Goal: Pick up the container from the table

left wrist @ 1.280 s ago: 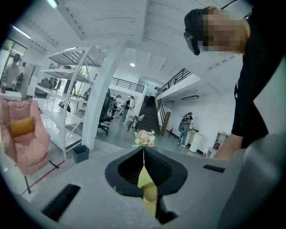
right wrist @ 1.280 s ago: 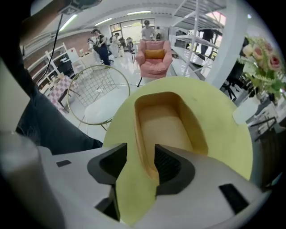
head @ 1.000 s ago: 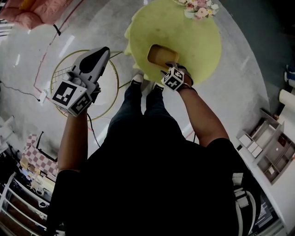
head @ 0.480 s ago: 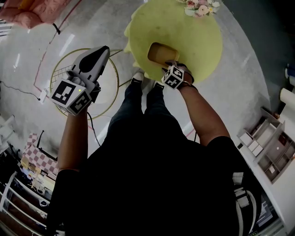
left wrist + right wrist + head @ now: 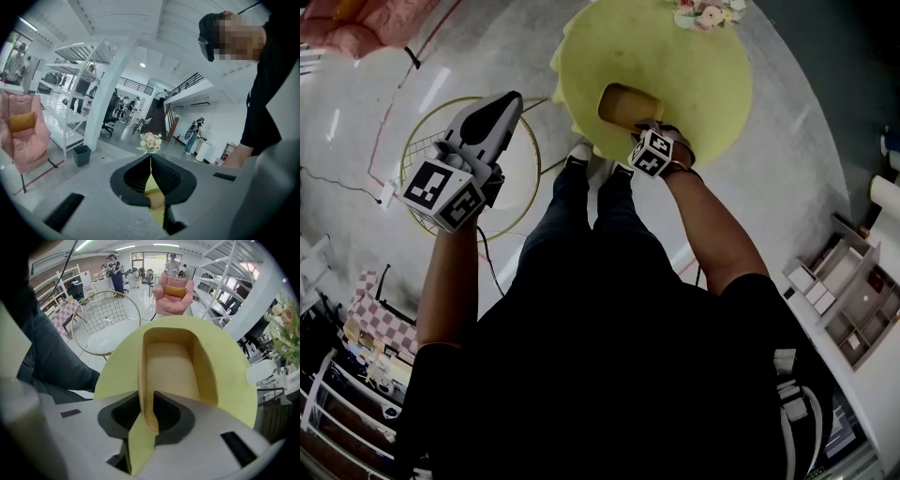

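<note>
The pick-up is at its grasping stage, with the lift yet to come. The tan, open-topped, rounded-rectangular container sits on the round pale-yellow table, near the edge closest to the person, and nothing in the head view suggests it has left the surface. The right gripper points steeply down over the container's near end. In the right gripper view its jaws have just been closing, and they now pinch one thin side wall of the container between the ribbed black pads, one pad outside the wall and one inside the cavity. The grip looks made, though how firmly the thin wall is held is only a judgement. The left gripper is held well to the side, over a round gold-wire stool on the floor. Its jaws are pressed together with nothing between them, and it plays no part here. What remains is to raise the container clear of the table without the wall slipping from the pads.
</note>
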{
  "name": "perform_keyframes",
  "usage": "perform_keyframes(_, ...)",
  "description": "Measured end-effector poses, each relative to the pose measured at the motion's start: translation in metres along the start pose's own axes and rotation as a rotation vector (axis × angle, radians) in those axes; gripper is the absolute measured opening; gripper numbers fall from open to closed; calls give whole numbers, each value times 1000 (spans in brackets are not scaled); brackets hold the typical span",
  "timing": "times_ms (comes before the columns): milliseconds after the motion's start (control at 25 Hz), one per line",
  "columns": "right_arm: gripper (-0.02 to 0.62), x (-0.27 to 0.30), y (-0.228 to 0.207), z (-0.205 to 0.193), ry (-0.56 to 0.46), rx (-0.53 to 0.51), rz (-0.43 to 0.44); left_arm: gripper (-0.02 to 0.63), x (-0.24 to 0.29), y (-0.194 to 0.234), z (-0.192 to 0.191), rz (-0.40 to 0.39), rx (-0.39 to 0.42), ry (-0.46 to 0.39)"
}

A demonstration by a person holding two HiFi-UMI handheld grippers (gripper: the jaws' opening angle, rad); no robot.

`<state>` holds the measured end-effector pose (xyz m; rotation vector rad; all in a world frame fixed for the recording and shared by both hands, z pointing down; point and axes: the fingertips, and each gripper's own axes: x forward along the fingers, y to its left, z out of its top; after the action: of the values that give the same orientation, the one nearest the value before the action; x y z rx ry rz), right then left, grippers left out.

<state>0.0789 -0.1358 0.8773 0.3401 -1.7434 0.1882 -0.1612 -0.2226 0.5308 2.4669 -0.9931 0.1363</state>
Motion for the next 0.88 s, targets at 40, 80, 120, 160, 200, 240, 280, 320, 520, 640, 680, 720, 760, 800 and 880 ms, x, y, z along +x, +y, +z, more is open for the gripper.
perform_keyframes(40,87,0,0,0,0,-3,-1,17,1,0,0,0,-7,0)
perform_keyframes(80,87,-1,1,0,0,-5,-2,17,1,-1,1,1,-12,1)
perform_keyframes(120,86,-1,1,0,0,-8,-2,17,1,-2,1,3,-15,2)
perform_keyframes(160,83,-1,1,0,2,-10,-3,17,1,-2,2,6,-17,3)
perform_keyframes(200,76,-2,1,0,2,-12,-3,17,1,-2,3,7,-17,2)
perform_keyframes(240,66,-2,0,0,2,-12,-3,17,1,-2,3,2,-11,-2)
perform_keyframes(280,58,-3,0,1,1,-12,-4,17,1,-2,3,-5,-4,-5)
perform_keyframes(320,49,-4,-1,1,-1,-13,-4,17,1,-2,4,-8,0,-6)
perform_keyframes(520,35,-4,3,0,2,-16,18,17,6,-3,-1,-9,-10,10)
perform_keyframes(640,26,-5,1,-1,-3,-17,15,16,8,-7,-2,-12,-6,21)
perform_keyframes(680,25,-6,0,-1,-4,-16,13,17,9,-8,-2,-17,0,21)
perform_keyframes(720,23,-7,-1,-1,-5,-16,11,17,9,-9,-1,-21,3,20)
perform_keyframes(760,20,-8,-2,-1,-5,-16,11,17,9,-9,0,-23,4,19)
perform_keyframes(800,18,-9,-2,0,-6,-17,12,17,10,-10,1,-23,4,19)
perform_keyframes(880,15,-12,-4,0,-6,-17,16,17,10,-12,3,-22,4,18)
